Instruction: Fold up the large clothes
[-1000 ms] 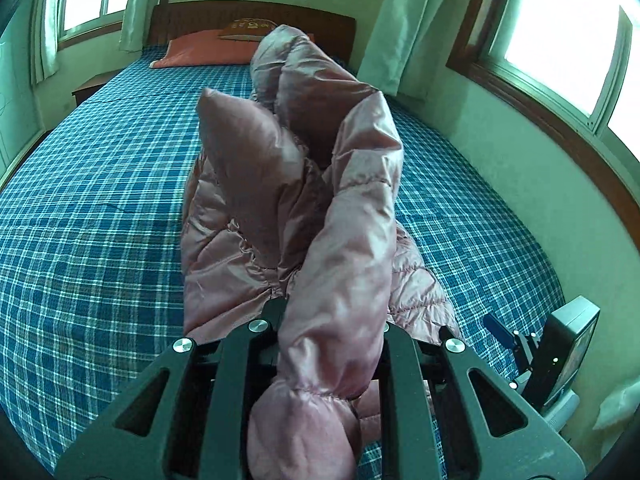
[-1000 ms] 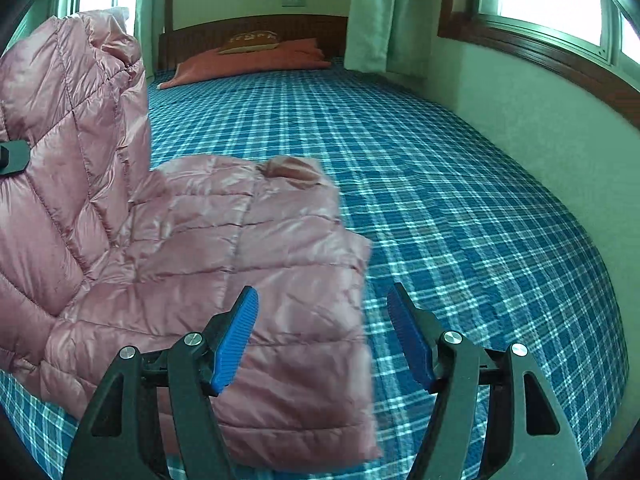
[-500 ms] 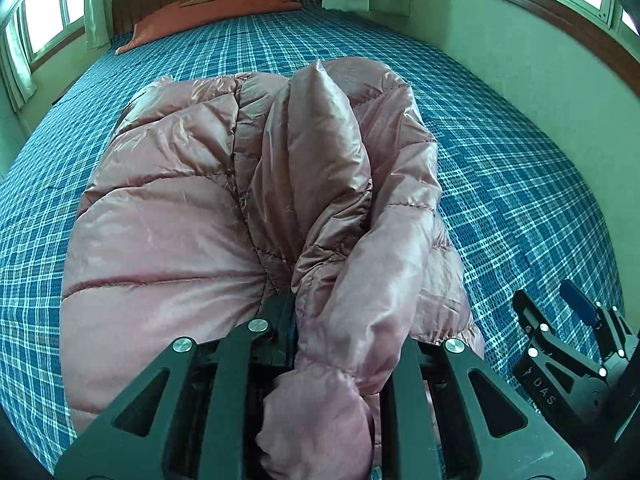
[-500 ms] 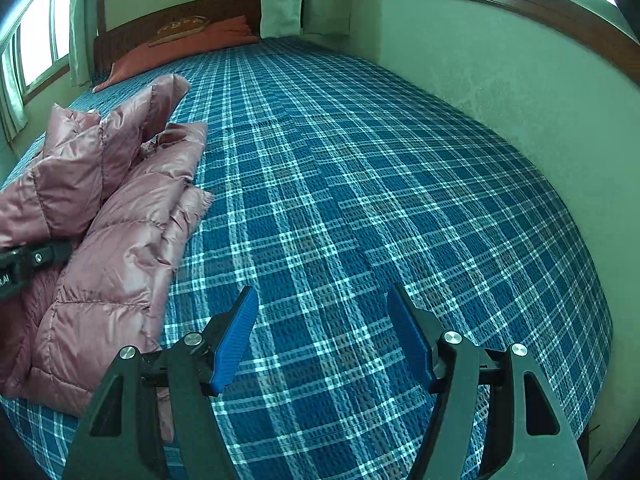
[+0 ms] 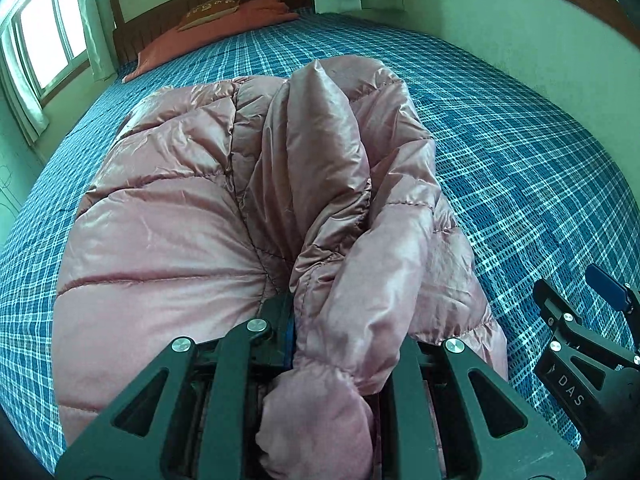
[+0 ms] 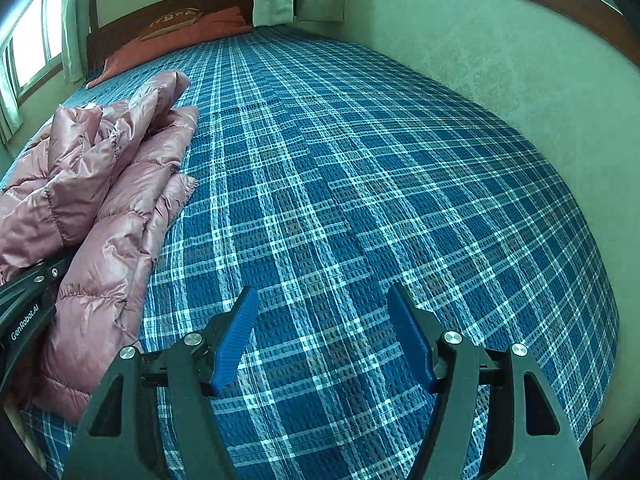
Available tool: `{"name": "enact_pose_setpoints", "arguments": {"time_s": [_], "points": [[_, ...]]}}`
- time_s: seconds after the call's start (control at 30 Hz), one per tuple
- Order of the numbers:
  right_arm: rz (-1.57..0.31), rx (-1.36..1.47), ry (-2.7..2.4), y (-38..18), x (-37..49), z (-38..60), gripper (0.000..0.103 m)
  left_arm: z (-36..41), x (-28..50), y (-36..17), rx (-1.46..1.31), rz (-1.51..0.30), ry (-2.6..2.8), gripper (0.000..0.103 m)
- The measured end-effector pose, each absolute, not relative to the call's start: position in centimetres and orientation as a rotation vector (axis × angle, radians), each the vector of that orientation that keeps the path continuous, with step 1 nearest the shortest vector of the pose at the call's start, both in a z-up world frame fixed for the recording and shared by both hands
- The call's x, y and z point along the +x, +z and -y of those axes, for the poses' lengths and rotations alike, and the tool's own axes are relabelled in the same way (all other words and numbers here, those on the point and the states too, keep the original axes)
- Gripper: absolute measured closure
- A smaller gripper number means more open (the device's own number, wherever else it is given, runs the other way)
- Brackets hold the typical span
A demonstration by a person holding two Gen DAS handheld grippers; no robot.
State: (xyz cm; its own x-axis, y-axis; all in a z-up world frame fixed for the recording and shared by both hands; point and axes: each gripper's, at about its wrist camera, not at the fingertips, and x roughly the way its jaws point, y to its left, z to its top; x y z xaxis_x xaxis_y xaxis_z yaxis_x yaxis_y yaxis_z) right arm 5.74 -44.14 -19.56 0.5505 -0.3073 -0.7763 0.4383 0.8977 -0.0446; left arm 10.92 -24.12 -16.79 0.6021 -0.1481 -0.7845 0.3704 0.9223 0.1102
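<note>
A pink quilted down jacket (image 5: 192,216) lies bunched on the blue plaid bed; it also shows at the left of the right wrist view (image 6: 100,200). My left gripper (image 5: 340,320) is shut on a puffy fold of the jacket, a sleeve by the look of it, which hides the pads. My right gripper (image 6: 324,332) is open and empty, with blue pads (image 6: 236,332) over bare bedspread to the right of the jacket. It shows at the right edge of the left wrist view (image 5: 592,344).
The blue plaid bedspread (image 6: 360,184) covers a wide bed. An orange pillow (image 5: 224,28) lies by the wooden headboard (image 6: 120,28) at the far end. A green wall (image 6: 500,64) runs along the bed's right side. Windows with curtains (image 5: 36,40) are on the left.
My left gripper has lowered the held jacket part from raised high down onto the rest of the jacket on the bed. My right gripper has swung right, away from the jacket, and stayed open.
</note>
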Motion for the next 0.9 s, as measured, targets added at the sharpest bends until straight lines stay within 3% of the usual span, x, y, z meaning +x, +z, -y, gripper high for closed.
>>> {"name": "enact_pose_setpoints", "arguments": {"time_s": [0.27,0.9], "points": [[-0.880,0.163,-0.453,-19.1,5.5,44.3,0.037,24.9,8.7,-14.6,0.222,-0.845,-0.390,0.056],[-0.842,0.103,-0.469,-16.6,3.3,41.7,0.037,19.8,2.1,-10.1,0.066,-0.810,-0.532,0.055]]}}
